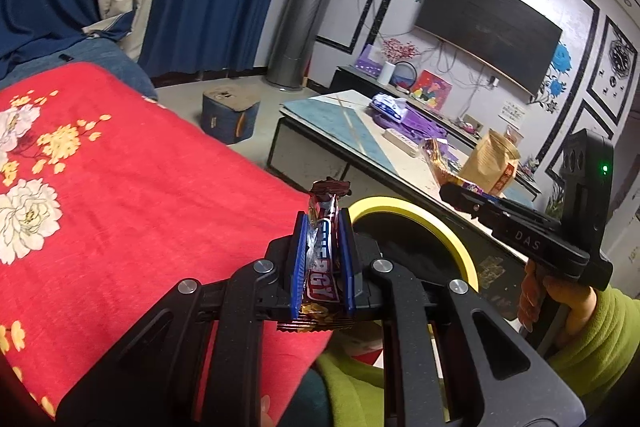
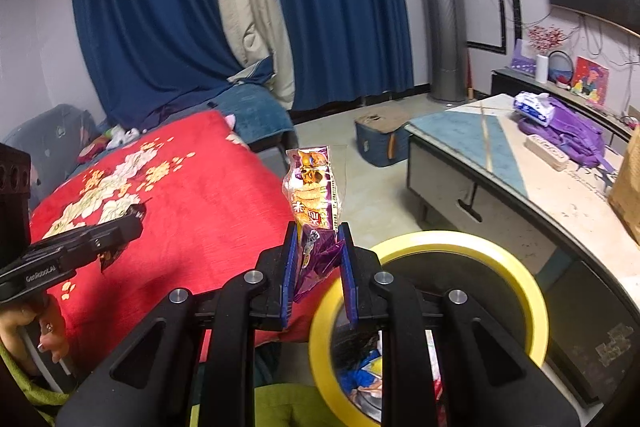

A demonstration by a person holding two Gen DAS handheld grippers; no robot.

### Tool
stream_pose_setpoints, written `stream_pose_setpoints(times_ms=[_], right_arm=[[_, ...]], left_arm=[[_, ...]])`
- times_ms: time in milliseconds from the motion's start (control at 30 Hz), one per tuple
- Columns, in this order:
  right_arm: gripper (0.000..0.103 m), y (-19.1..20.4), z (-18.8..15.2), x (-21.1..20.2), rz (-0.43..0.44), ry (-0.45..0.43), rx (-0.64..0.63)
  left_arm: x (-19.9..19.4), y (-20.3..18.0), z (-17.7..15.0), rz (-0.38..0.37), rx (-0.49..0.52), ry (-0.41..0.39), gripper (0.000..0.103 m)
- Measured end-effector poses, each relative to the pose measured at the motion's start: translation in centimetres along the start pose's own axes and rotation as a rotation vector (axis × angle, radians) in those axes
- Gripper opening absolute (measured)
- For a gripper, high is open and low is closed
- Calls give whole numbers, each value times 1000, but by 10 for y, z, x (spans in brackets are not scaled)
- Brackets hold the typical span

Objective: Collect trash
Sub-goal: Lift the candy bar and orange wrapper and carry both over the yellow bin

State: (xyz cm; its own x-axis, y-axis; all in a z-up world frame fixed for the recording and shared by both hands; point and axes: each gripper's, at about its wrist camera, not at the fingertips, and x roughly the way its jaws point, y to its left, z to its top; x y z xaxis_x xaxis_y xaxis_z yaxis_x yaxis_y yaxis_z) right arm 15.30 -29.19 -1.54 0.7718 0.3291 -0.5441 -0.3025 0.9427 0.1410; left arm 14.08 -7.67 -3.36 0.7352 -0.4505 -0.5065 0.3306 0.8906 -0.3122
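Yellow-rimmed and black inside, the bin [image 2: 520,267] is standing on the floor between the red blanket [image 2: 192,211] and the near edge of the low table [image 2: 472,135], and some wrappers are already lying at its bottom, so part of the collecting looks done.

Both claws are carrying trash. The left gripper [image 1: 323,259] is pinching a dark red bar wrapper [image 1: 324,255] between nearly closed blue pads, the wrapper standing upright, its top poking out above the fingertips. The right gripper [image 2: 318,263] is clamping the lower end of a purple snack bag [image 2: 314,195], whose top is standing tall above the jaws. Each wrapper is sitting close to the bin's rim but not yet over the opening, as far as these views tell; neither is being let go.

My judgement: the pick-up of these two pieces is finished and the drop is what is coming. More may be waiting on the table: a brown paper bag [image 1: 490,163] near its front edge, and a white packet [image 2: 534,107] lying against purple cloth [image 2: 576,135] toward the far corner. Whether those count as trash I cannot tell.
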Motion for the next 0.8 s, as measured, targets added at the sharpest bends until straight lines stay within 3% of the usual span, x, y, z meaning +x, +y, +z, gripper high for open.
stream_pose_setpoints(times_ms=[400,800], right_arm=[[19,-32,-10,-27,-83,-37,58],[19,-61,-30,-33,-144,-13,106]], left_arm=[[13,-39,-2,-71,78,6,10],[42,-71,0,-119,146,40,10]])
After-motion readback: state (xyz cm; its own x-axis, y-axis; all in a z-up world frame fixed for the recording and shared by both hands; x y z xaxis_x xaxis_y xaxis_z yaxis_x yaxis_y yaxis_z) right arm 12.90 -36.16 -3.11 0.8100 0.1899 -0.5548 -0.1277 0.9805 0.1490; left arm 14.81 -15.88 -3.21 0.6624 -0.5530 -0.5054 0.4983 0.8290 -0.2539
